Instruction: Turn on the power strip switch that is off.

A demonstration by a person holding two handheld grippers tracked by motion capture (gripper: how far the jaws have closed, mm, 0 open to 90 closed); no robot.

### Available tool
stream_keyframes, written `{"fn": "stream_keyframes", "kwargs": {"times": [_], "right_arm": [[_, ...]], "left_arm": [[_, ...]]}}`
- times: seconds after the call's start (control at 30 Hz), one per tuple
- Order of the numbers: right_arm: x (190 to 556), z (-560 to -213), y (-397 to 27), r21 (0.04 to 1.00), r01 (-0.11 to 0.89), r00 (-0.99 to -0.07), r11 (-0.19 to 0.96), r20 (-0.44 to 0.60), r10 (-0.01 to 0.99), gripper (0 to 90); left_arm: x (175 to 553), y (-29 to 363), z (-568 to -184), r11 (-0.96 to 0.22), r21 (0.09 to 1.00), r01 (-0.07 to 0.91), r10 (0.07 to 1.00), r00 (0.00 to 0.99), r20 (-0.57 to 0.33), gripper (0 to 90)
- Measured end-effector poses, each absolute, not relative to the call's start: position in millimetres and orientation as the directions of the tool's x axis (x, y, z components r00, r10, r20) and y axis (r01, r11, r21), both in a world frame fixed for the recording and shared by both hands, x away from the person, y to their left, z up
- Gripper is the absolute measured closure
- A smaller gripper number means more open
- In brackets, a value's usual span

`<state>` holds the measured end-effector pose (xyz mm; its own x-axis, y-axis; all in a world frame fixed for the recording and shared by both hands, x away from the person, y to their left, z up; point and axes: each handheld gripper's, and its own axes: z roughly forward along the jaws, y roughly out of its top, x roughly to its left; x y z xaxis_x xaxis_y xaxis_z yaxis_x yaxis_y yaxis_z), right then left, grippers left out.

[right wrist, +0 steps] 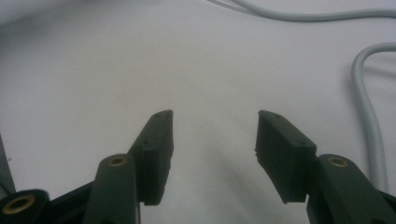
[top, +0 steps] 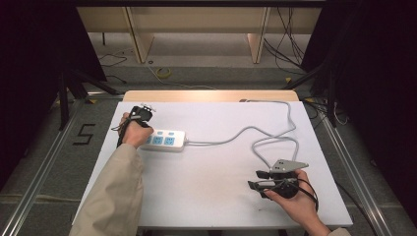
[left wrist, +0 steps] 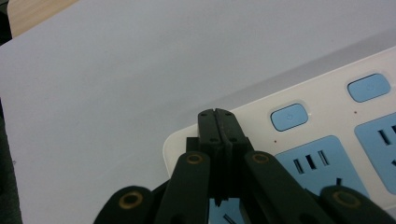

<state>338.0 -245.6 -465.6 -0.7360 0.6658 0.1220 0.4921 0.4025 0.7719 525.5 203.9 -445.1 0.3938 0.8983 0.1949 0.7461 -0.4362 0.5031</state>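
The white plastic power strip with blue sockets is being touched at its end by the closed left gripper, while the right gripper is being held open well apart.

You've got a beige sleeve on your left arm, black grippers w/ brass-ringed pivots, grey triangular plate on the right.

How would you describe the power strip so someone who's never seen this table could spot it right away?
Start at the white table and look to its left side, where the left gripper is held with its jaws shut. Right beside that hand lies the power strip, a white bar trailing a grey cable. Its light blue sockets and buttons set it apart.
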Motion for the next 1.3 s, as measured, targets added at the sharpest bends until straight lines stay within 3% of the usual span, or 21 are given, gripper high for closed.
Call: {"fn": "stream_keyframes", "kwargs": {"times": [1.3], "right_arm": [[338.0, -465.6, -244.8, 0.770, 0.494, -0.739, 0.404, 0.126, 0.662, 47.3]], "left_arm": [[528.9, 200.7, -445.8, -0.460, 0.473, 0.751, 0.888, 0.405, 0.220, 90.0]]}}
